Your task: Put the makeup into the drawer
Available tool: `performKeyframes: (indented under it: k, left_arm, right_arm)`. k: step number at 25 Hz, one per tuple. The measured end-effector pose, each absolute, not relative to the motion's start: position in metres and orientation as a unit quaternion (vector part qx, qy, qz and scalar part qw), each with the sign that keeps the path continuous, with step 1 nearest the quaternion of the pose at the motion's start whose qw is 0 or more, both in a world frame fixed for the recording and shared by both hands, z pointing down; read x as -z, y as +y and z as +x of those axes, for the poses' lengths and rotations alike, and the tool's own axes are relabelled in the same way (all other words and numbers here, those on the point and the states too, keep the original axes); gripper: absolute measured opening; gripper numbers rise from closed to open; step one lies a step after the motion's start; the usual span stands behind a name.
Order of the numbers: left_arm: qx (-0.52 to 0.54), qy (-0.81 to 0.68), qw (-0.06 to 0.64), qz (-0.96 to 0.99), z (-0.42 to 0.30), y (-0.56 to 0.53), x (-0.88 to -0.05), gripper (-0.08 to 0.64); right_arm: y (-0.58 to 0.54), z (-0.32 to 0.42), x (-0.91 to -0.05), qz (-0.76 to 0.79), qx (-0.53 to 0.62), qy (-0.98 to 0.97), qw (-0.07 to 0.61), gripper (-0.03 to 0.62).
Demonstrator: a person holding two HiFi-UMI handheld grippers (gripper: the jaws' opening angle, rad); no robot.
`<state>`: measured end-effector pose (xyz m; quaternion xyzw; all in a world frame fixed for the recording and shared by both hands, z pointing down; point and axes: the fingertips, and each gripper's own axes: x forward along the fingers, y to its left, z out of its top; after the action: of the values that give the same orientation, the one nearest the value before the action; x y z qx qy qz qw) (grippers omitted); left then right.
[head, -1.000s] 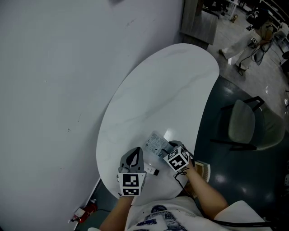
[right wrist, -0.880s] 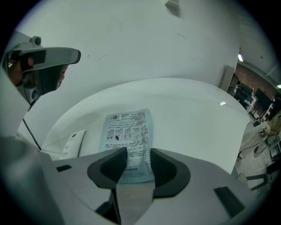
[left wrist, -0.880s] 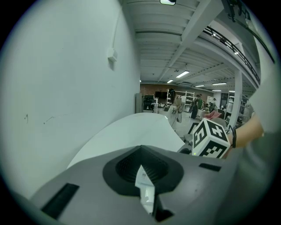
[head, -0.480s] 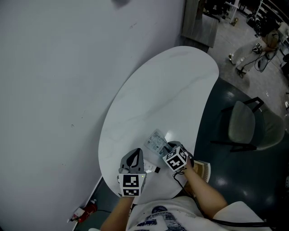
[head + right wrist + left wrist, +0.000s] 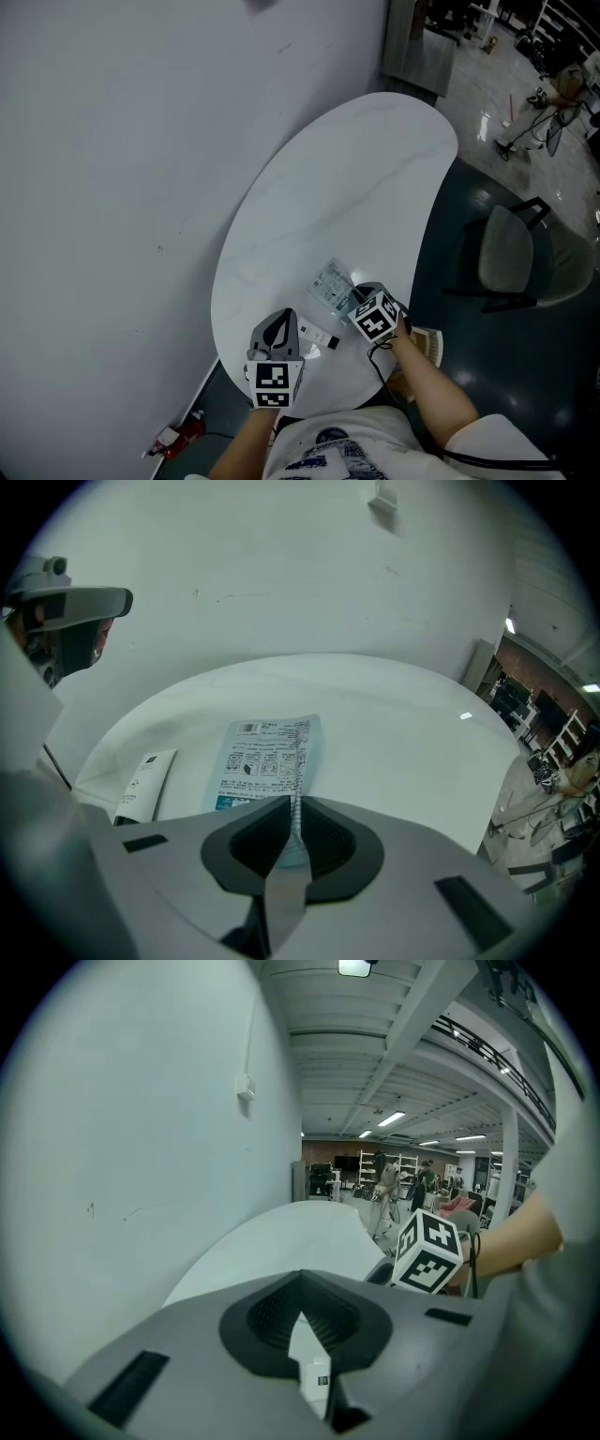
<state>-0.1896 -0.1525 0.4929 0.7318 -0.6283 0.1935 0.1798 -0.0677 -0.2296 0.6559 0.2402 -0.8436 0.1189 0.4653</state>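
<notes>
Pale-blue foil sachet [image 5: 267, 761]: one, flat on the white table [image 5: 328, 187], near your edge. Light, limp and slick; likely to fold or slide, so take it by the crimped rim, not the belly.
Right gripper [image 5: 294, 844]: jaws have just been closing, now clenched on the sachet's near seam.
White box [image 5: 317, 334]: one, beside the sachet. Looks stiff; take it across its short sides.
Left gripper [image 5: 305, 1349]: jaws nearly together. The box shows through the slit but lies ahead on the table, so you likely grip nothing.
Drawer: none in view.
</notes>
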Motion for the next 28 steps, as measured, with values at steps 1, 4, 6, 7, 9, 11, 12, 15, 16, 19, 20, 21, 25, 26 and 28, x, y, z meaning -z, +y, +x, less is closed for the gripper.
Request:
performKeyframes:
  k: [1, 4, 6, 7, 9, 11, 12, 15, 16, 19, 20, 21, 25, 26, 28]
  left_arm:
    - [-0.194, -0.629, 0.179, 0.731, -0.191, -0.151, -0.493, 0.041]
    - [-0.195, -0.631, 0.178, 0.730, -0.193, -0.145, -0.492, 0.041]
    - [-0.194, -0.631, 0.178, 0.729, -0.195, -0.141, -0.491, 0.041]
    - [-0.194, -0.631, 0.178, 0.729, -0.196, -0.139, -0.491, 0.041]
    - [-0.194, -0.632, 0.177, 0.729, -0.197, -0.137, -0.490, 0.041]
    - [-0.194, -0.633, 0.176, 0.729, -0.200, -0.134, -0.489, 0.041]
    - [-0.193, -0.633, 0.176, 0.729, -0.201, -0.133, -0.489, 0.041]
    - [-0.192, -0.631, 0.175, 0.731, -0.203, -0.130, -0.486, 0.041]
    - [-0.192, -0.629, 0.174, 0.733, -0.203, -0.129, -0.485, 0.041]
    - [-0.192, -0.625, 0.170, 0.738, -0.203, -0.126, -0.484, 0.041]
    - [-0.192, -0.623, 0.168, 0.740, -0.203, -0.125, -0.483, 0.041]
    - [-0.192, -0.621, 0.166, 0.742, -0.204, -0.124, -0.481, 0.041]
    - [-0.189, -0.613, 0.158, 0.751, -0.204, -0.114, -0.474, 0.041]
    - [-0.188, -0.611, 0.155, 0.753, -0.205, -0.111, -0.472, 0.041]
    - [-0.187, -0.608, 0.151, 0.757, -0.206, -0.105, -0.468, 0.041]
  right_arm:
    - [-0.230, -0.067, -0.656, 0.240, -0.118, -0.844, 0.465, 0.052]
    - [-0.232, -0.066, -0.655, 0.243, -0.119, -0.843, 0.464, 0.052]
    - [-0.232, -0.065, -0.654, 0.247, -0.123, -0.843, 0.462, 0.052]
    - [-0.232, -0.065, -0.653, 0.249, -0.125, -0.843, 0.461, 0.052]
    - [-0.232, -0.064, -0.651, 0.253, -0.128, -0.843, 0.457, 0.051]
    - [-0.232, -0.064, -0.647, 0.258, -0.134, -0.845, 0.449, 0.046]
    - [-0.232, -0.065, -0.644, 0.260, -0.138, -0.846, 0.444, 0.044]
    - [-0.230, -0.063, -0.636, 0.268, -0.140, -0.847, 0.438, 0.040]
    - [-0.228, -0.063, -0.634, 0.270, -0.138, -0.847, 0.436, 0.038]
    - [-0.222, -0.064, -0.627, 0.277, -0.134, -0.850, 0.428, 0.035]
    - [-0.219, -0.064, -0.625, 0.279, -0.133, -0.850, 0.426, 0.034]
    - [-0.216, -0.064, -0.622, 0.283, -0.131, -0.850, 0.424, 0.034]
    - [-0.201, -0.061, -0.610, 0.298, -0.128, -0.849, 0.416, 0.031]
    - [-0.197, -0.060, -0.606, 0.303, -0.128, -0.849, 0.413, 0.031]
    - [-0.189, -0.060, -0.597, 0.313, -0.126, -0.850, 0.405, 0.029]
